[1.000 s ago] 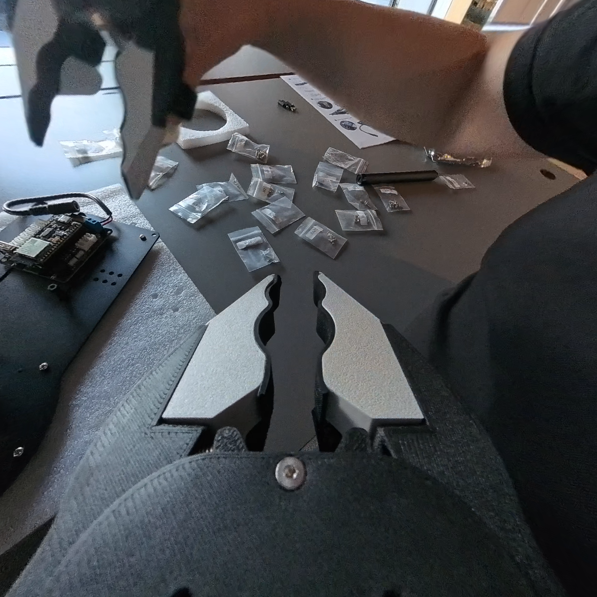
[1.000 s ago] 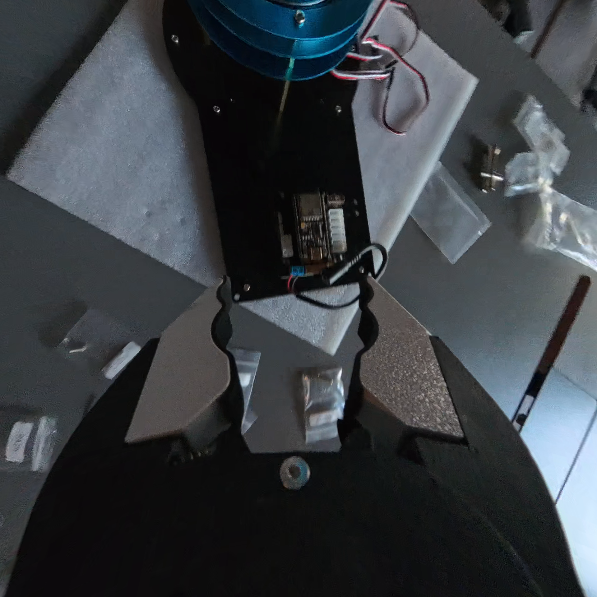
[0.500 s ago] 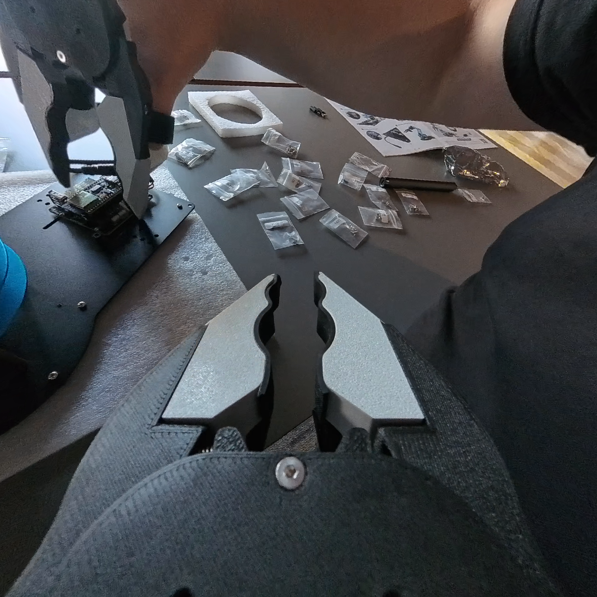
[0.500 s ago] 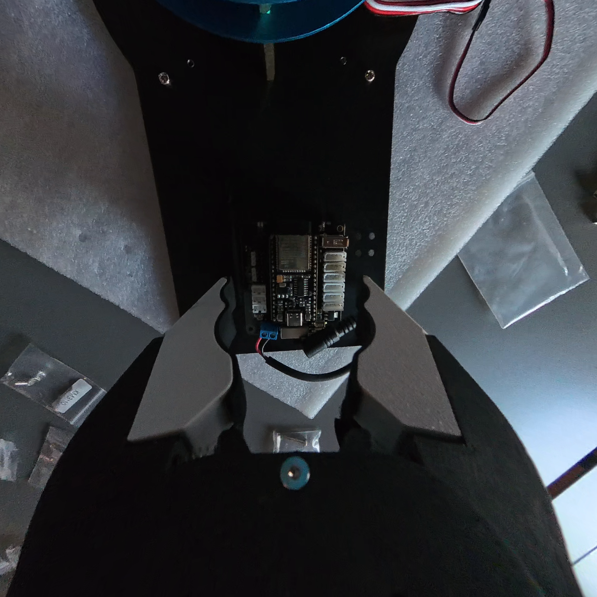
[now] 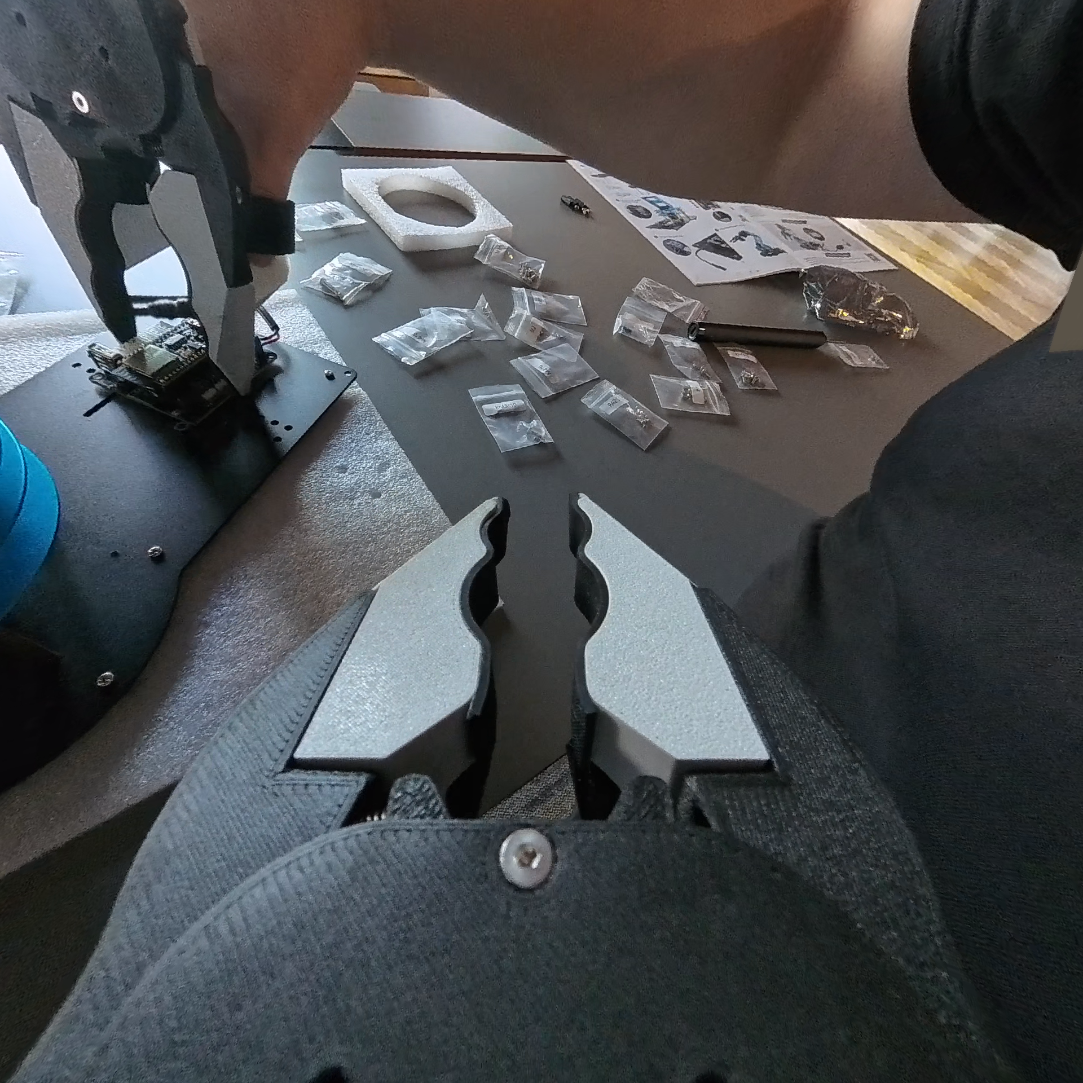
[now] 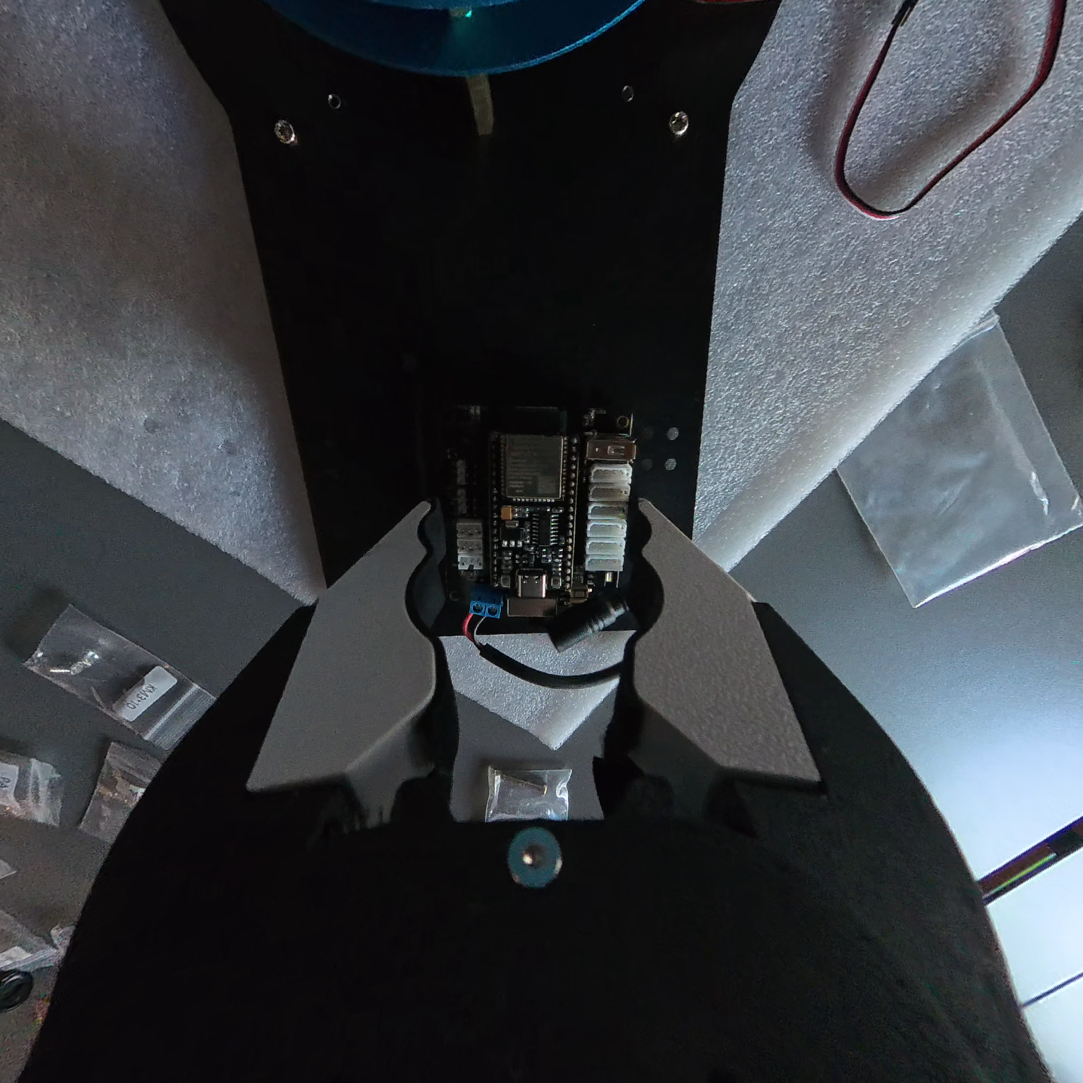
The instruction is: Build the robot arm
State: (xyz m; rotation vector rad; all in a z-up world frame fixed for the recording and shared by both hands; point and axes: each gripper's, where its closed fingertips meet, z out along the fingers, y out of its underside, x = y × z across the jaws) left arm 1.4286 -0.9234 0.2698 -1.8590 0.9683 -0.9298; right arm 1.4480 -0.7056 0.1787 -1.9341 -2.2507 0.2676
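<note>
A small black circuit board (image 6: 545, 510) with white connectors sits on a black metal plate (image 6: 469, 264), which lies on a grey foam sheet (image 6: 117, 264). My right gripper (image 6: 534, 510) is open and points down over the board, one finger on each side of its near end. A blue terminal block (image 6: 486, 609) and a black barrel plug (image 6: 592, 624) lie between the fingers. The left wrist view shows the right gripper (image 5: 181, 363) at the board (image 5: 164, 369). My left gripper (image 5: 538, 510) hovers over the dark table, jaws slightly apart and empty.
A blue disc (image 6: 457, 35) stands on the plate's far end. Several small bags of screws (image 5: 516, 410), a white foam piece with a round hole (image 5: 433, 205), a black cylinder (image 5: 756, 335), a printed sheet (image 5: 732, 234) and a red-black wire (image 6: 937, 117) lie around.
My right gripper has moved forward and down, from short of the plate's edge to around the circuit board. My left gripper has barely moved and its jaws keep the same gap.
</note>
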